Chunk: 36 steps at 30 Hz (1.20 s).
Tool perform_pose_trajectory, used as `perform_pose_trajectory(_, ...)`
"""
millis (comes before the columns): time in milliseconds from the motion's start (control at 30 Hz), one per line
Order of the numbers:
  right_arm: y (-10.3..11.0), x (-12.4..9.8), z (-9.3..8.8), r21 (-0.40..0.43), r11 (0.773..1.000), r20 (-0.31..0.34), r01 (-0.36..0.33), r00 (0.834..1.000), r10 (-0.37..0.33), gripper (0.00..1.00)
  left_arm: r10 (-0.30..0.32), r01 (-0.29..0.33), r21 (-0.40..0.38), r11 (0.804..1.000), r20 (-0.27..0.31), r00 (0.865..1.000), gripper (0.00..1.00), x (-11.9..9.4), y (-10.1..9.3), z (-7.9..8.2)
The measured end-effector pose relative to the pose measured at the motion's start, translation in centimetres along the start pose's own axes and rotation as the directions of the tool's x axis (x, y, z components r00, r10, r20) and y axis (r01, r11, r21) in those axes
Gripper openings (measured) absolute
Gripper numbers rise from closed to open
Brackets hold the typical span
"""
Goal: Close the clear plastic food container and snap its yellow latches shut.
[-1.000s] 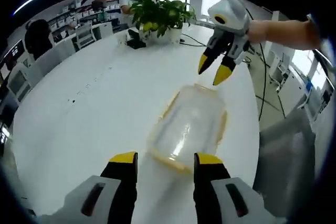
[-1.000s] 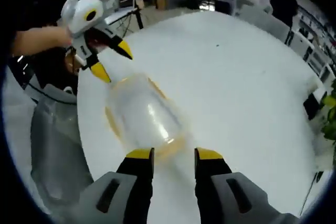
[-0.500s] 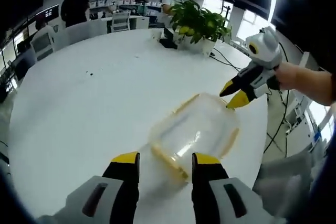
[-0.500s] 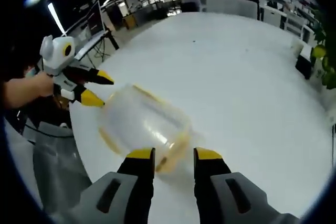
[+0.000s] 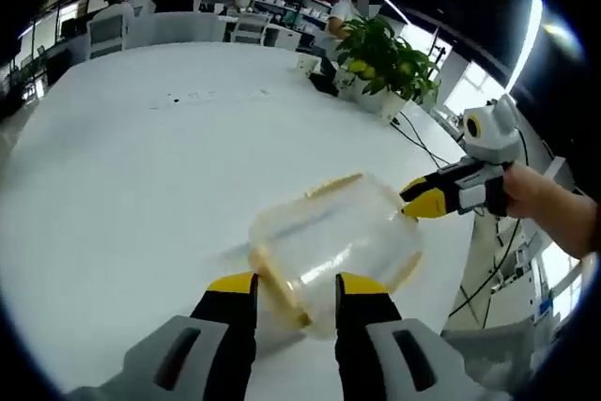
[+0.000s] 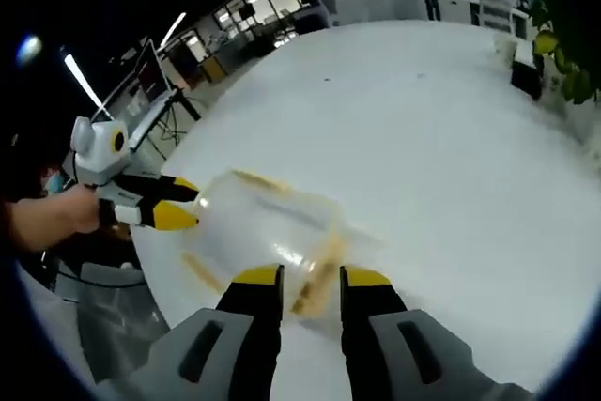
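The clear plastic container (image 5: 333,237) with yellow latches lies on the white table (image 5: 141,166), blurred by motion. My left gripper (image 5: 296,285) is open, its jaws either side of the container's near yellow latch (image 5: 282,290). The right gripper (image 5: 423,199) comes in from the right, its yellow tips at the container's far end. In the right gripper view the same container (image 6: 268,223) lies just ahead of my right gripper (image 6: 310,278), which is open around a yellow latch (image 6: 315,274). The left gripper (image 6: 177,202), held by a hand, meets the container's far left end.
Potted green plants (image 5: 390,63) stand at the table's far edge, with office chairs and desks (image 5: 169,25) behind. The table edge (image 5: 460,260) runs close to the container, with cables and floor beyond it. A chair (image 6: 103,326) sits below the table edge.
Both grippers have closed in on the container's two ends, and each pair of jaws stands a little narrower. Both views have swung, and the container appears nearer.
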State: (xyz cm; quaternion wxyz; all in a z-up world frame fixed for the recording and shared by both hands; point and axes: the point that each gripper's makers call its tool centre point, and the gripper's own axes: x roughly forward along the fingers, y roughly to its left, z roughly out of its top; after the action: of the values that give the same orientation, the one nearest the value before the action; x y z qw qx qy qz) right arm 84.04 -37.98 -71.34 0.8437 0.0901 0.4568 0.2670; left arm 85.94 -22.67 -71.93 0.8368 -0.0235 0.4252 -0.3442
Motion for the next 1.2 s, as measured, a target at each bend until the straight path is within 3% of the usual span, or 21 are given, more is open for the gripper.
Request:
perform_pose_trajectory(567,0.2,0.4,-0.2,0.087,0.996,-0.029,-0.001,1.0,0.003,0.23,-0.032,0.031,-0.102,0.994,-0.008,0.999,0.25,0.2,0.0,-0.4)
perform_pose_trajectory(700,0.2,0.4,-0.3,0.107,0.994,-0.034,0.001,0.999,0.003,0.23,-0.045,0.042,-0.178,0.983,-0.011,0.999,0.24,0.3,0.1,-0.7)
perform_pose_trajectory(833,0.2,0.5,-0.3,0.115,0.993,-0.041,0.001,0.999,0.004,0.22,-0.041,0.037,-0.156,0.987,-0.018,0.999,0.23,0.2,-0.1,-0.6)
perform_pose_trajectory(1167,0.3,0.6,-0.3,0.157,0.988,-0.068,0.007,0.998,0.003,0.19,-0.043,0.04,-0.194,0.98,-0.013,0.999,0.21,0.4,-0.1,-0.6)
perform_pose_trajectory(1200,0.6,0.6,-0.4,0.21,0.978,-0.068,-0.001,0.998,0.016,0.19,-0.059,0.048,-0.232,0.972,-0.038,0.998,0.19,0.6,-0.4,-1.2)
